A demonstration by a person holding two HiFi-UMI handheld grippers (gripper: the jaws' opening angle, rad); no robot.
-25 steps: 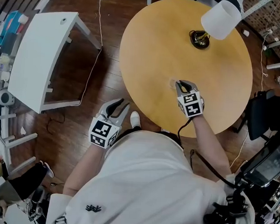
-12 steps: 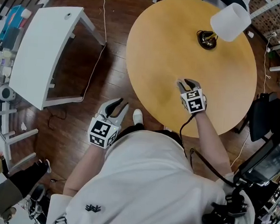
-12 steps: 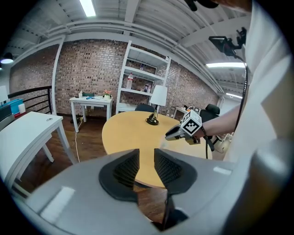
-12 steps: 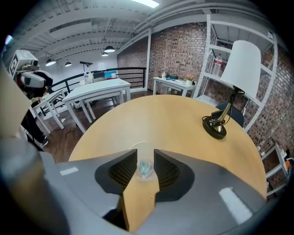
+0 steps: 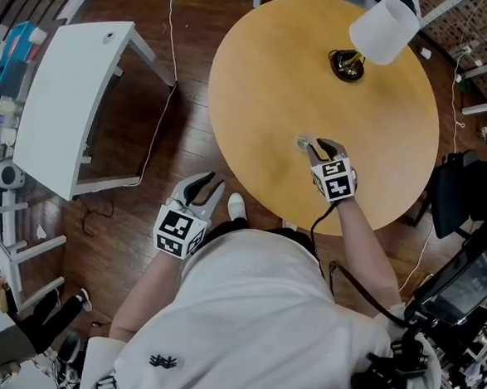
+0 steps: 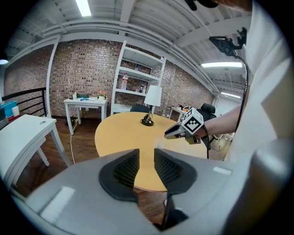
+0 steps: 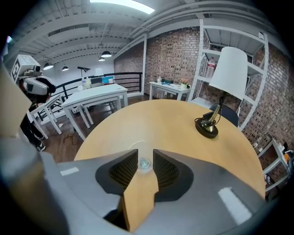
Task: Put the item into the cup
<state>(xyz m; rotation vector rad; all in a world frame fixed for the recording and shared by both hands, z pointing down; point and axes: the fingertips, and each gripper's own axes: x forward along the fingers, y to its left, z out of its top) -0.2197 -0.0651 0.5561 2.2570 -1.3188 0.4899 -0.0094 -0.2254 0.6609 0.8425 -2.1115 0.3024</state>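
Over the near part of the round wooden table (image 5: 260, 82), right gripper (image 5: 322, 145) reaching forward, low above the top. Jaws narrow, and in the gap right at their tips a small glassy item (image 7: 144, 163), round with a greenish centre. Looks round from both views, so no long axis or pointing direction to be told. Seems to fill the gap from pad to pad, but cannot tell whether pinched or merely lying on the table beneath. From the head view, seen just at the gripper's left fingertip, well inside the table edge. Just beyond the tips, a faint pale arc (image 7: 130, 149) on the tabletop; cannot tell whether a clear cup's rim. At the far side of the table, well apart, a lamp (image 5: 384, 29) with white shade and dark round base. Off the table, over the dark wood floor (image 5: 188, 152), left gripper (image 5: 211, 183), jaws narrowly apart with nothing held, only table edge and floor seen through the gap. Further left, a white desk (image 5: 67, 94).
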